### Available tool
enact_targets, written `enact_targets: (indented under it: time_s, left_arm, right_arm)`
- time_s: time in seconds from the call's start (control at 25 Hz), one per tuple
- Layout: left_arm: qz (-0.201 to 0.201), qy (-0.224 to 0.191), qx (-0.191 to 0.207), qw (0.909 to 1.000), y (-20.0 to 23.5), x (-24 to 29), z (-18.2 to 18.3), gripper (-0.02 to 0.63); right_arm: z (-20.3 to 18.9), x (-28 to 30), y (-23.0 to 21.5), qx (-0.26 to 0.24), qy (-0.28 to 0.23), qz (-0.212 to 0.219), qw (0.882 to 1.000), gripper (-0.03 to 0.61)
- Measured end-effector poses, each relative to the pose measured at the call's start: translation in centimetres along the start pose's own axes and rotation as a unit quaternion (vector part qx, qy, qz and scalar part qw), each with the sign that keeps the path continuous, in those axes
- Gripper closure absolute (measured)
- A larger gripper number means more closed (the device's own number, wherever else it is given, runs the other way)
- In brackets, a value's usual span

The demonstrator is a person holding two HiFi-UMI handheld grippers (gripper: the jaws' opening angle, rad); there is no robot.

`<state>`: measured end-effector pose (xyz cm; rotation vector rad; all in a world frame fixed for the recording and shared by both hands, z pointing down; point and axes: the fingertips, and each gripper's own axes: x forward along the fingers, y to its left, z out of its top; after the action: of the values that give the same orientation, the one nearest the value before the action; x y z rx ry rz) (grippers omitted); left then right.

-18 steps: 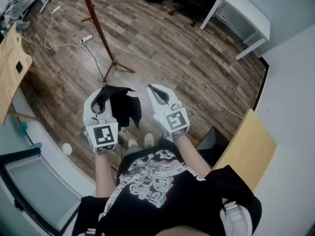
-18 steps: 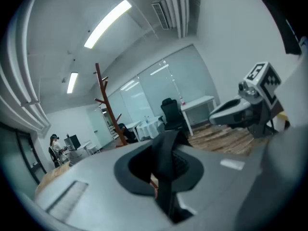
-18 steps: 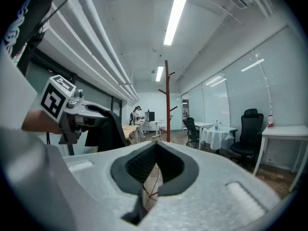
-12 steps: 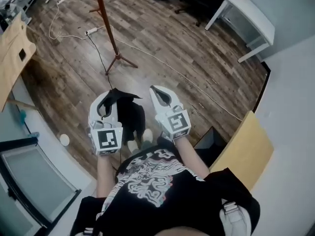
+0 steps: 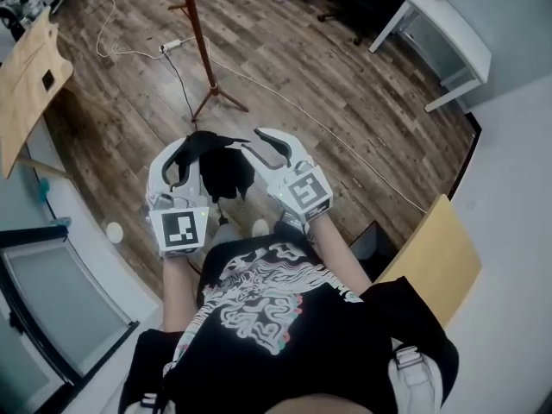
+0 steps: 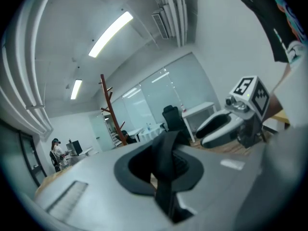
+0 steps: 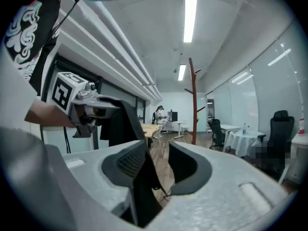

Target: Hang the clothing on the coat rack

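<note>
Soft matt black cloth garment, grainy wood-plank floor, smooth reddish-brown wooden coat rack

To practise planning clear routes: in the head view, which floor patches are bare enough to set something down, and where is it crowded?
Bare: the wood floor between the coat rack and the white table, beyond the cable. Crowded: around the rack's feet, where cable and power strip lie, and left by the wooden desk.
</note>
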<state>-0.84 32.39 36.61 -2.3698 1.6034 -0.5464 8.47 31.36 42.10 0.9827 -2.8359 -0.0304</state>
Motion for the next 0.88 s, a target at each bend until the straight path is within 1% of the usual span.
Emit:
enact_targets:
  time_s: [0.08, 0.16, 0.24, 0.28, 0.36, 0.52, 0.68, 0.72, 0.76, 0.8, 0.88]
  left_arm:
    - [-0.001, -0.009, 0.003, 1.0, 0.1, 0.7, 0.5, 0.611]
    - [-0.012, -0.023, 0.013, 0.9996, 0.4, 1.9, 1.2, 0.611]
    - [-0.018, -0.03, 0.026, 0.9991, 1.0, 3.4, 1.9, 0.611]
    - [-0.014, -0.024, 0.021, 0.9994, 1.3, 4.1, 1.9, 0.611]
    - [-0.009, -0.02, 0.014, 0.9997, 2.0, 5.8, 1.8, 0.611]
    - [-0.018, -0.026, 0.022, 0.9993, 3.1, 9.5, 1.8, 0.611]
    - [-0.037, -0.038, 0.012, 0.9985, 3.9, 13.0, 1.7, 0.61]
    - [-0.042, -0.038, 0.01, 0.9983, 4.2, 14.0, 1.6, 0.611]
    - [-0.046, -0.039, 0.009, 0.9982, 4.6, 14.9, 1.4, 0.61]
    - [-0.049, -0.04, 0.005, 0.998, 5.0, 15.7, 1.1, 0.61]
    - [-0.05, -0.041, -0.012, 0.9978, 6.3, 17.1, 0.5, 0.609]
  right_arm:
    - [-0.9, 1.3, 0.3, -0.027, 0.028, 0.027, 0.999, 0.399]
    - [-2.1, 3.2, 0.3, -0.06, 0.059, 0.052, 0.995, 0.397]
    - [-2.5, 5.0, -0.9, -0.085, 0.07, 0.056, 0.992, 0.397]
    - [-2.3, 5.7, -1.9, -0.092, 0.072, 0.051, 0.992, 0.397]
    - [-1.9, 7.0, -3.9, -0.096, 0.07, 0.036, 0.992, 0.397]
    - [-1.9, 9.7, -6.9, -0.09, 0.065, 0.02, 0.994, 0.399]
    - [-1.6, 12.3, -9.3, -0.061, 0.034, 0.011, 0.997, 0.407]
    - [-1.6, 13.0, -9.9, -0.06, 0.032, 0.009, 0.998, 0.444]
    - [-1.7, 13.8, -10.5, -0.063, 0.033, 0.005, 0.997, 0.541]
    - [-1.8, 14.5, -11.0, -0.068, 0.038, 0.001, 0.997, 0.575]
    - [-1.9, 15.9, -11.9, -0.07, 0.045, -0.002, 0.997, 0.577]
